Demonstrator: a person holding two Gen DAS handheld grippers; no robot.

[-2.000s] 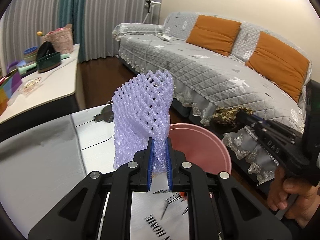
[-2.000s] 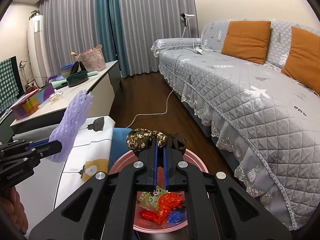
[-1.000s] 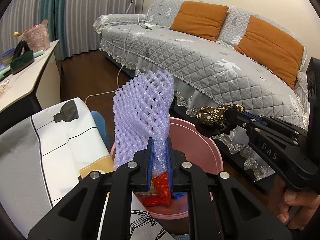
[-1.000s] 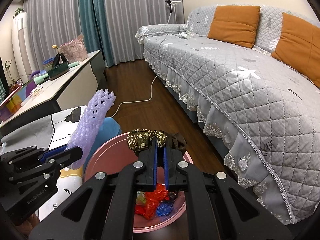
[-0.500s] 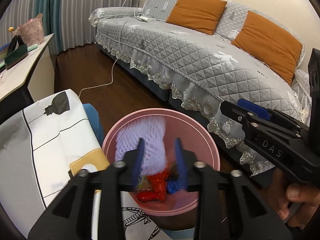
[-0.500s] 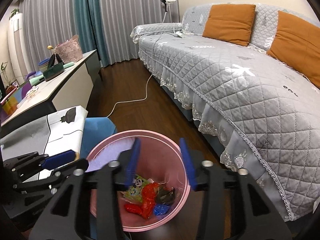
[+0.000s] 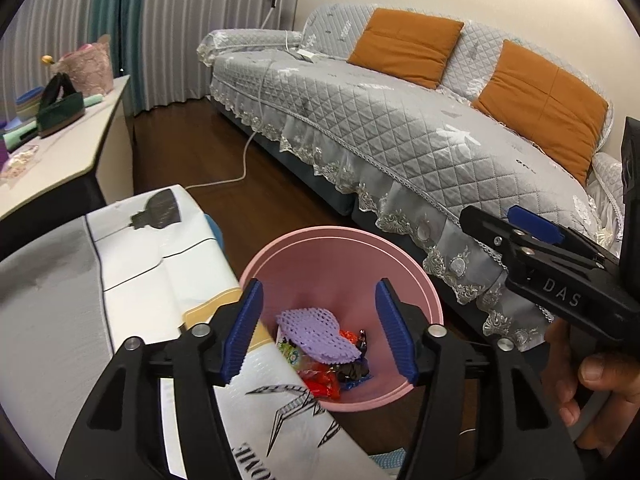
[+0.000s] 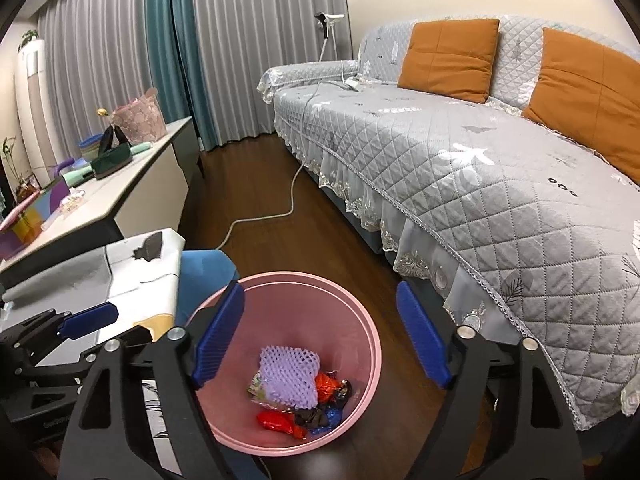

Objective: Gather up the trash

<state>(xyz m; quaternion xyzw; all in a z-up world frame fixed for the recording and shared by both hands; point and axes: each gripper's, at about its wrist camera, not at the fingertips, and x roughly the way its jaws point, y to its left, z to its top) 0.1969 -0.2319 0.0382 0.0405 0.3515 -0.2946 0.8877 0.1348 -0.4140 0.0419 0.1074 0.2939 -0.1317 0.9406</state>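
Dark wood floor (image 8: 256, 184) — pink bin (image 8: 362, 320) beside the sofa (image 8: 480, 184), white cable (image 8: 280, 216) trailing beyond the bin

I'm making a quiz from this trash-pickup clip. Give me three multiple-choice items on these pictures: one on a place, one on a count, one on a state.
1. Where is the purple foam net?
A. on the sofa
B. inside the pink bin
C. on the floor

2. How many orange cushions sit on the sofa?
A. one
B. two
C. four

3. What is between the jaws of the left gripper?
A. nothing
B. the foam net
C. a cushion

Answers:
1 B, the net lies on the wrappers at the bin's bottom.
2 B, two cushions lean on the backrest.
3 A, the jaws are opening with nothing between them; the bin shows through the gap.
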